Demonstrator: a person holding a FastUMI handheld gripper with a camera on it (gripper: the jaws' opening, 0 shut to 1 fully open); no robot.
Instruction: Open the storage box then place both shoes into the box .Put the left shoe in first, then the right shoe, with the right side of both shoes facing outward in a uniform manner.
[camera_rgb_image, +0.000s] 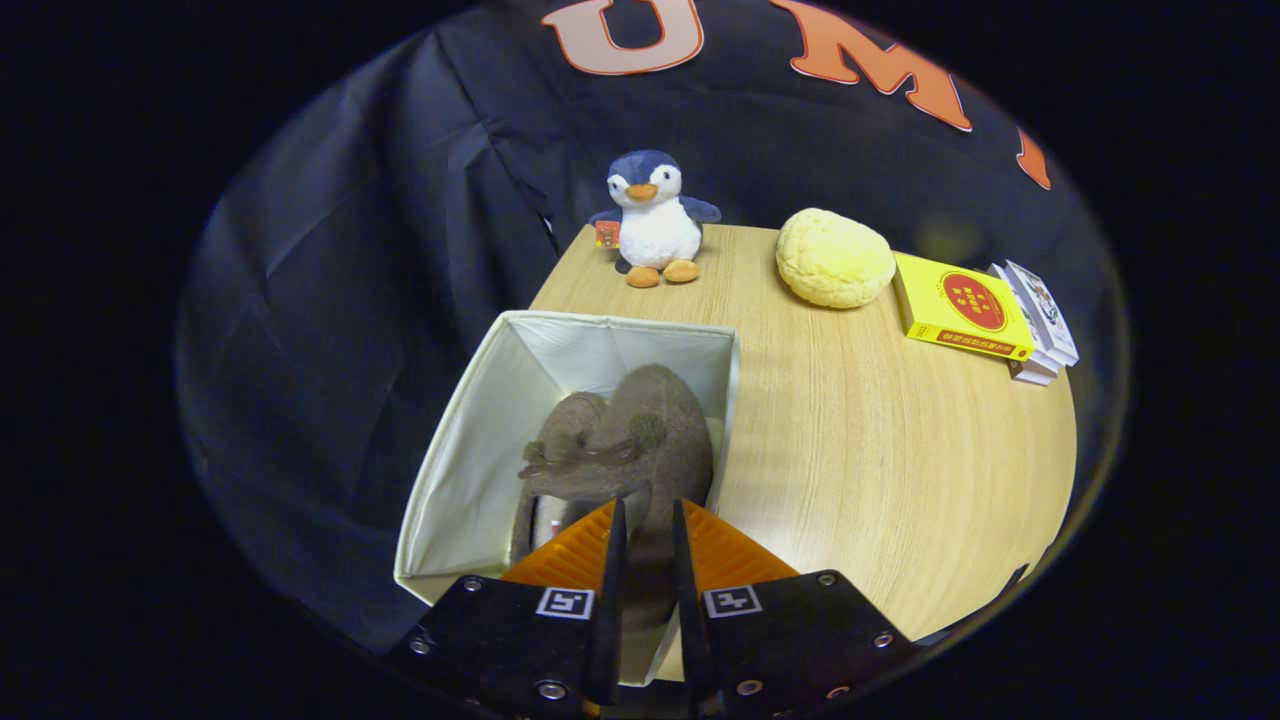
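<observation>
Gripper (648, 525): nearest the camera, above the near end of the storage box; its two fingers stand close together with a narrow gap, and the heel end of a shoe sits in that gap. Whether both fingers press on the shoe cannot be told.
Storage box (470, 450): white fabric box, open at the top, standing at the left edge of the table, just ahead of and beneath the fingers.
Left-hand shoe (570, 425): brown, fuzzy, inside the box, lying against the other shoe; a dark lace or strap crosses the two.
Right-hand shoe (665, 420): brown, fuzzy, inside the box beside the box's right wall, its rear part running back between the fingers. Which foot each shoe fits cannot be told.
Table (880, 480): light wood surface carrying all items.
Plush penguin (650, 215): upright at the far edge of the table, beyond the box.
Yellow bun-shaped object (833, 257): right of the penguin, well apart from the box.
Yellow carton (958, 307): flat on the table, right of the bun.
Small boxes (1040, 320): stacked, touching the carton's right side.
</observation>
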